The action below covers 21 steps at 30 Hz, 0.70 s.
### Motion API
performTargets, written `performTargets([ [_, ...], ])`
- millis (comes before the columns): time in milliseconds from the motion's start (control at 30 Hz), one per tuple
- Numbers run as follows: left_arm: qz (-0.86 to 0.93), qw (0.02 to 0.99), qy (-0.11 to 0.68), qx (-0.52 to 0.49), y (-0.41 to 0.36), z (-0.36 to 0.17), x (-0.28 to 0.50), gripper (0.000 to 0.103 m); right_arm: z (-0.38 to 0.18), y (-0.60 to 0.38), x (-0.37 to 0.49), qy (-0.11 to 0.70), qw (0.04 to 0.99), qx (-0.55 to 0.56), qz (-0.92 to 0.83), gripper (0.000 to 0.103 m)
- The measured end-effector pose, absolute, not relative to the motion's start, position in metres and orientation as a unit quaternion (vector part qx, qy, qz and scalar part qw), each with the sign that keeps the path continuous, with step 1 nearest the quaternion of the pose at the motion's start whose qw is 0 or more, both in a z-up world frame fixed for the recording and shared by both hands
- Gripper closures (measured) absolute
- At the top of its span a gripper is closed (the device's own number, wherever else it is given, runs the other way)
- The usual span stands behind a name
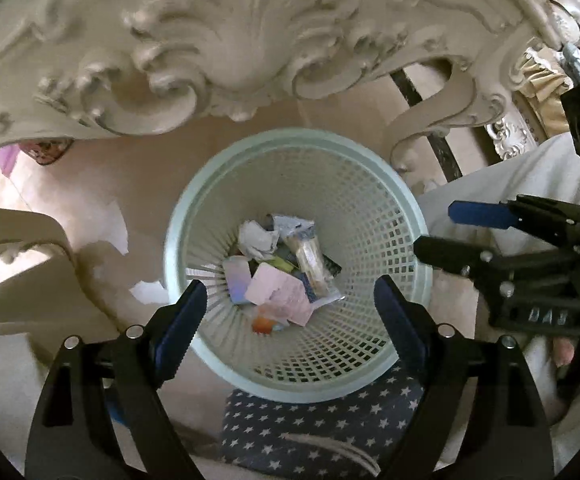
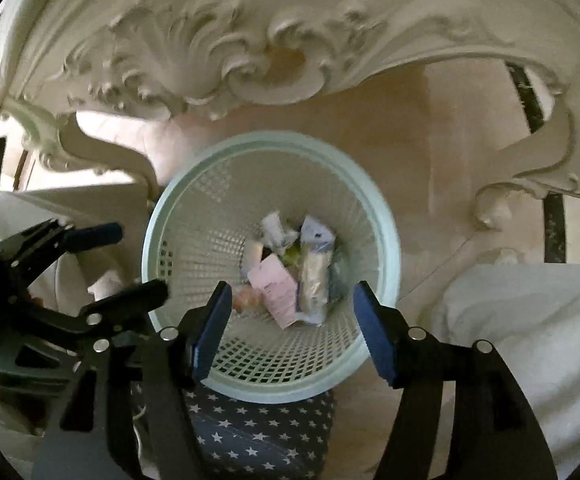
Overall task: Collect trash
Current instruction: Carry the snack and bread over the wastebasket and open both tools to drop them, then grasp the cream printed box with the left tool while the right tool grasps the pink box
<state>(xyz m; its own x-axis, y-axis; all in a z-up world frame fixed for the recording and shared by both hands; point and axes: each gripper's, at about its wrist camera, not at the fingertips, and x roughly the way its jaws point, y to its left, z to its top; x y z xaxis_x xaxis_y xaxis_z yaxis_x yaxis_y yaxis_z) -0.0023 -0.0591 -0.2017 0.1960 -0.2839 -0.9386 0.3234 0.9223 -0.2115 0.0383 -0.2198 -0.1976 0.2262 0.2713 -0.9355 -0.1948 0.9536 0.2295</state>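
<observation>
A pale green mesh wastebasket [image 1: 173, 240] [image 2: 150, 240] stands on the floor directly below both grippers. At its bottom lies trash: a pink paper slip [image 1: 278, 292] [image 2: 276, 284], crumpled white paper [image 1: 256, 238] [image 2: 276, 228] and a clear wrapper [image 1: 309, 264] [image 2: 313, 276]. My left gripper [image 1: 290, 296] [image 2: 138, 260] hangs open over the basket's near left rim with nothing between its blue pads. Beside it, my right gripper [image 2: 293, 292] [image 1: 445, 232] is open too and holds nothing.
An ornate carved cream furniture apron [image 1: 218, 40] [image 2: 250, 40] with curved legs [image 1: 421, 132] arches over the basket's far side. Navy star-patterned cloth [image 1: 309, 420] lies at the near side, white fabric [image 2: 529, 320] to the right. Torn paper scraps [image 1: 146, 290] lie on the floor left.
</observation>
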Motion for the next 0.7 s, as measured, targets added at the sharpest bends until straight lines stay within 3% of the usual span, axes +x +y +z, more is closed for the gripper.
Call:
performTargets([
  [300,-0.195,0.861,0.465,-0.063,-0.015,-0.041,0.0,0.02,-0.046,-0.243,0.041,0.416,0.887,0.033,0.196,0.043],
  [400,-0.14,0.899,0.4,-0.111,-0.003,0.003,0.031,0.013,-0.01,-0.261,0.077,0.362,0.921,0.048,0.136,0.043],
  [600,0.008,0.914,0.366,-0.175,-0.01,0.029,0.117,0.013,0.013,-0.262,0.165,0.318,0.94,0.029,0.119,0.042],
  [700,0.046,0.905,0.358,-0.225,-0.019,0.035,0.147,0.013,0.015,-0.259,0.204,0.334,0.933,0.034,0.131,0.042],
])
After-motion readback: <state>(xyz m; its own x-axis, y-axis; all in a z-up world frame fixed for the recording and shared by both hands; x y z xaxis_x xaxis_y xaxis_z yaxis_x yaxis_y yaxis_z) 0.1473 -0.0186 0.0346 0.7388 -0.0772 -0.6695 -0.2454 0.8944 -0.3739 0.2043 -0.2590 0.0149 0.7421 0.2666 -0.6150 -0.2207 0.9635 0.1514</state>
